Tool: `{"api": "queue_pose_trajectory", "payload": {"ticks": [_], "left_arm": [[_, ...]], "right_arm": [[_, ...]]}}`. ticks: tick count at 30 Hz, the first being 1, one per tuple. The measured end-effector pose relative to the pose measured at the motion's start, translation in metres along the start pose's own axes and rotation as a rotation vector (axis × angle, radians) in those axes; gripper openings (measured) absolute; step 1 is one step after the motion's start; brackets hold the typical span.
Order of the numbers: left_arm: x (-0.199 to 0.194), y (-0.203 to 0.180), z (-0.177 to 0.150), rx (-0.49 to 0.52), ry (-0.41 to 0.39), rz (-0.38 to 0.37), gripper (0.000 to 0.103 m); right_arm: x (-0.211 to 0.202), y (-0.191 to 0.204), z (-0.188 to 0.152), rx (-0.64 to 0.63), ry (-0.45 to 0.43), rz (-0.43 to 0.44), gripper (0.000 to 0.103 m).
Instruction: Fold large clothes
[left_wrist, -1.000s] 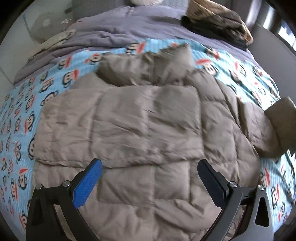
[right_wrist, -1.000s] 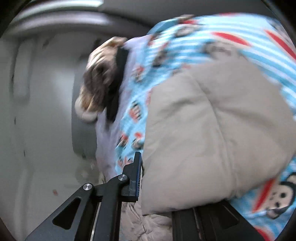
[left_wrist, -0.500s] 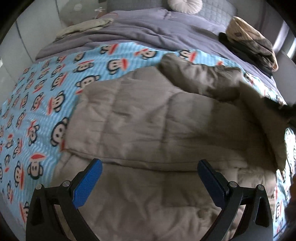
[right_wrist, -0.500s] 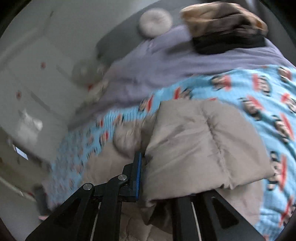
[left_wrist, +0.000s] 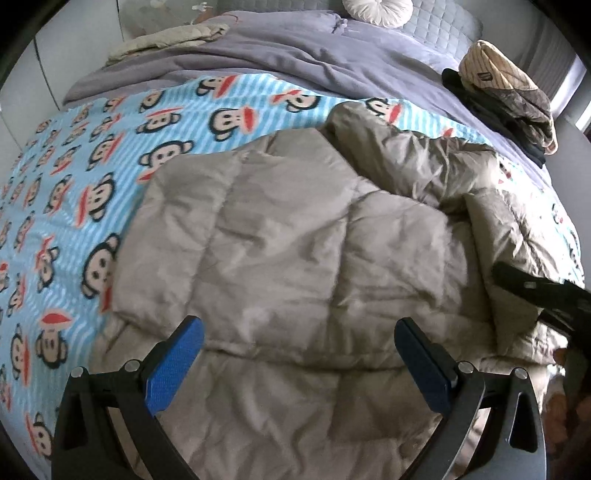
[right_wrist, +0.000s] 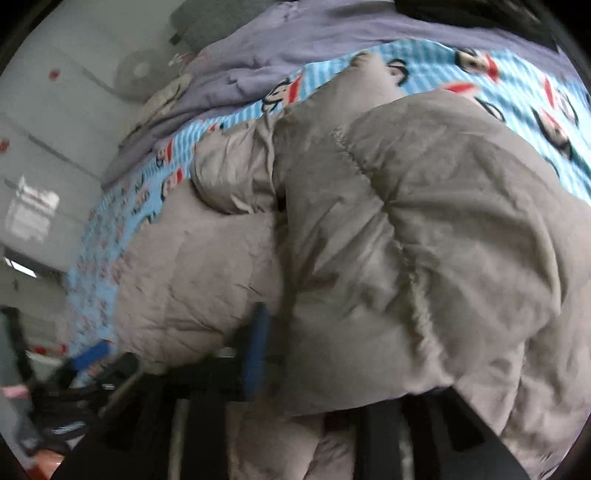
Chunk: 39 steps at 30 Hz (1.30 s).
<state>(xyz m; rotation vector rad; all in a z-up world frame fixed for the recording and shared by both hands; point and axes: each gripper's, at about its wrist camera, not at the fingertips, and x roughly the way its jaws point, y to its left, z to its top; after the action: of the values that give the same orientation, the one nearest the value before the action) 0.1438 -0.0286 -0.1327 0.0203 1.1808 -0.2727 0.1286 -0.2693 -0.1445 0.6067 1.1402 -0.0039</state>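
- My left gripper (left_wrist: 299, 354) hovers over the coat (left_wrist: 295, 240), jaws wide apart, empty
- My right gripper (right_wrist: 332, 369) is opening, the sleeve (right_wrist: 424, 240) between its jaws

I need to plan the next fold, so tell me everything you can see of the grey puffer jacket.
The grey puffer jacket is quilted, matte and padded-looking. It lies flat on the monkey-print blanket, both side parts folded over its middle. The right gripper has jaws opening with a thick folded part of the jacket between them. The left gripper hovers open over the near hem.
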Motion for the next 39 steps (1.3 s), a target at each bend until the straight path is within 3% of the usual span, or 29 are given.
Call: {"api": "queue_pose_trajectory", "payload": {"ticks": [1,4,7,9,10,11,16,19,22,25,29,33,36,39], "left_arm": [[0.002,-0.002,0.003,-0.001,0.002,-0.014,0.103],[0.004,-0.002,0.009,-0.012,0.004,-0.046,0.103],[0.008,0.004,0.012,-0.049,0.014,-0.075,0.103],[0.009,0.012,0.012,-0.077,0.023,-0.102,0.103],[0.009,0.015,0.013,-0.086,0.024,-0.115,0.103],[0.008,0.021,0.014,-0.097,0.025,-0.138,0.103],[-0.003,0.049,0.023,-0.164,0.005,-0.239,0.103],[-0.013,0.069,0.032,-0.218,-0.025,-0.287,0.103],[-0.020,0.085,0.039,-0.269,-0.051,-0.335,0.103],[-0.021,0.090,0.043,-0.294,-0.054,-0.386,0.103],[-0.012,0.081,0.041,-0.295,-0.007,-0.461,0.103],[0.000,0.063,0.035,-0.264,0.055,-0.533,0.103],[0.009,0.054,0.032,-0.271,0.106,-0.631,0.103],[0.006,0.051,0.030,-0.298,0.102,-0.729,0.103]], "right_arm": [[-0.009,-0.004,-0.001,0.029,-0.028,0.007,0.068],[-0.035,-0.021,-0.008,0.141,-0.130,-0.018,0.069],[-0.055,-0.055,-0.011,0.349,-0.204,0.005,0.069],[-0.065,-0.067,-0.008,0.404,-0.255,-0.027,0.050],[-0.067,-0.067,-0.004,0.396,-0.262,-0.042,0.027],[-0.067,-0.064,0.000,0.375,-0.265,-0.044,0.022],[-0.066,-0.005,0.011,0.113,-0.260,-0.017,0.021],[-0.046,0.046,0.006,-0.053,-0.199,0.018,0.021],[-0.017,0.075,-0.009,-0.139,-0.088,0.047,0.021],[0.010,0.088,-0.026,-0.175,0.021,0.059,0.023],[0.019,0.082,-0.045,-0.171,0.107,0.040,0.060],[-0.011,0.050,-0.058,-0.112,0.100,0.065,0.065],[-0.032,0.009,-0.069,-0.017,0.107,0.033,0.065],[-0.057,-0.034,-0.082,0.097,0.094,-0.013,0.065]]}}
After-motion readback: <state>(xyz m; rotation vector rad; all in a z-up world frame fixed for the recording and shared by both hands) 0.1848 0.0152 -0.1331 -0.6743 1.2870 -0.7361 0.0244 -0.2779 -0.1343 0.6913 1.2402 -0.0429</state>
